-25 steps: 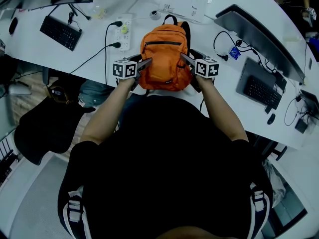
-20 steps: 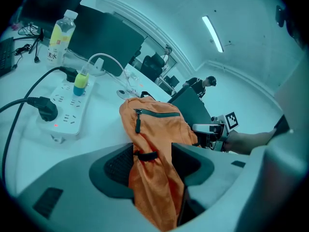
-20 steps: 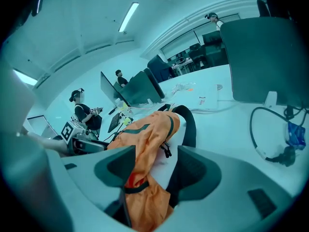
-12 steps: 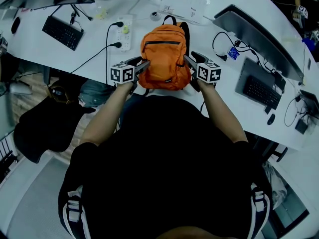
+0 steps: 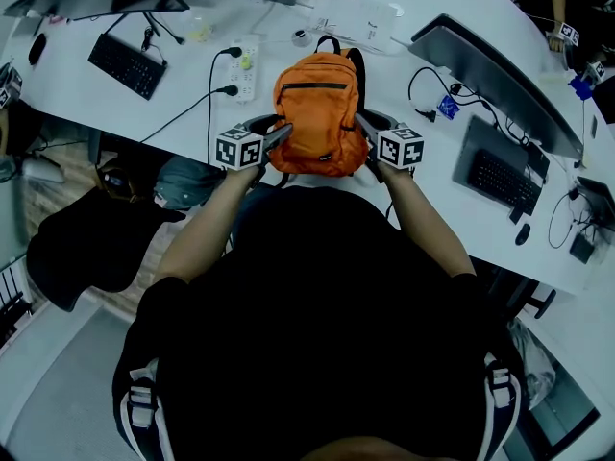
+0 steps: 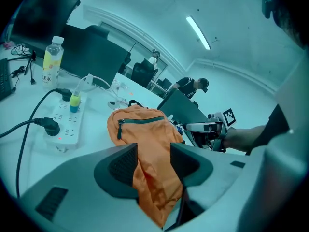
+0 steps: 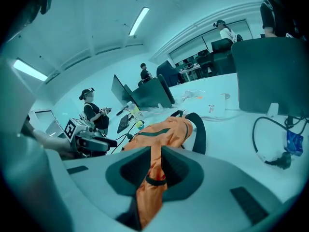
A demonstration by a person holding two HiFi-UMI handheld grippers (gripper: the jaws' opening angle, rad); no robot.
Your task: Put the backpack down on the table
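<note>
The backpack [image 5: 317,113] is over the near edge of the table [image 5: 67,89], directly in front of the person, but the task seems not yet finished, because both tongs have hold of it. In the two gripper views the far part of the bag, with its zipper, appears to lie on the white surface, while the near part is drawn up towards the jaws. Whether the near end touches the table cannot be told from these views. What is probably left is to lower this end until the whole bag rests on the surface, and then to let go on both sides and take the tongs away.

The bag lies between the two tongs. The left tongs [image 6: 152,161] grip its near left side: a thick fold of orange fabric fills the gap and both pads press on it. The right tongs [image 7: 155,166] are on the near right side. Their jaws are closing and stand narrow, with a thin fold of orange fabric and a small black loop pinched between the pads. From the tongs the bag extends to the far side, with its black handle at the far end. A power strip [image 5: 240,65] lies just beside it, on the far left.
</note>
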